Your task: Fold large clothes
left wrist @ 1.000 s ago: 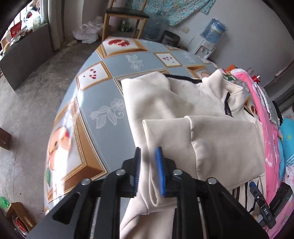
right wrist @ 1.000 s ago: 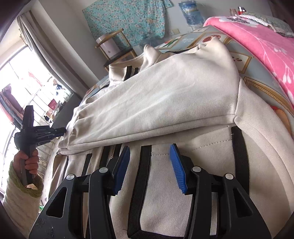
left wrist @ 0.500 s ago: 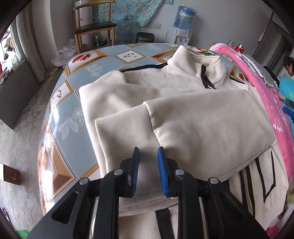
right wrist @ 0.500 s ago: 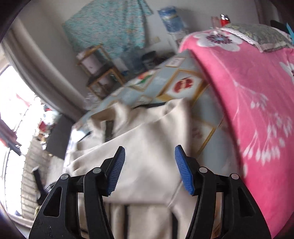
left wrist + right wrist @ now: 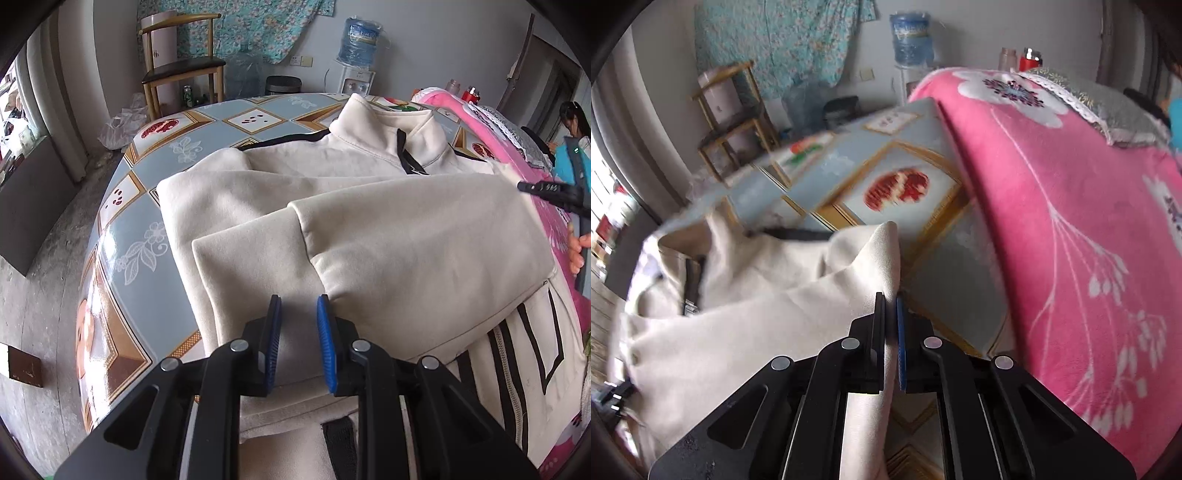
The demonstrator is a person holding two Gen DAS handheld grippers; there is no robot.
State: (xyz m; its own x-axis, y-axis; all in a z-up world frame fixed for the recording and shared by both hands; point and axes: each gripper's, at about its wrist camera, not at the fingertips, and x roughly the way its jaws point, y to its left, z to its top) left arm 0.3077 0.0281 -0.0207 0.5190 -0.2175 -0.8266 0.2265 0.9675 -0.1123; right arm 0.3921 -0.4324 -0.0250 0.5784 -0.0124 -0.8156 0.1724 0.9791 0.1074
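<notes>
A cream jacket (image 5: pixel 369 229) with black trim lies on the patterned table (image 5: pixel 155 206), collar at the far side, both sleeves folded across the chest. My left gripper (image 5: pixel 298 332) hovers over the near end of the folded left sleeve, jaws slightly apart and holding nothing. In the right wrist view my right gripper (image 5: pixel 891 325) is shut on the jacket's right shoulder edge (image 5: pixel 882 258) and lifts it into a peak. The right gripper also shows at the right edge of the left wrist view (image 5: pixel 554 192).
A pink flowered blanket (image 5: pixel 1071 221) lies along the table's right side. A wooden chair (image 5: pixel 181 70), a water dispenser (image 5: pixel 360 48) and a black bin (image 5: pixel 282 85) stand by the far wall. A person sits at far right (image 5: pixel 572 122).
My right gripper moved from the jacket's hem to its right shoulder edge and shut on it. My left gripper swung from the table's left side to over the folded sleeves, still empty.
</notes>
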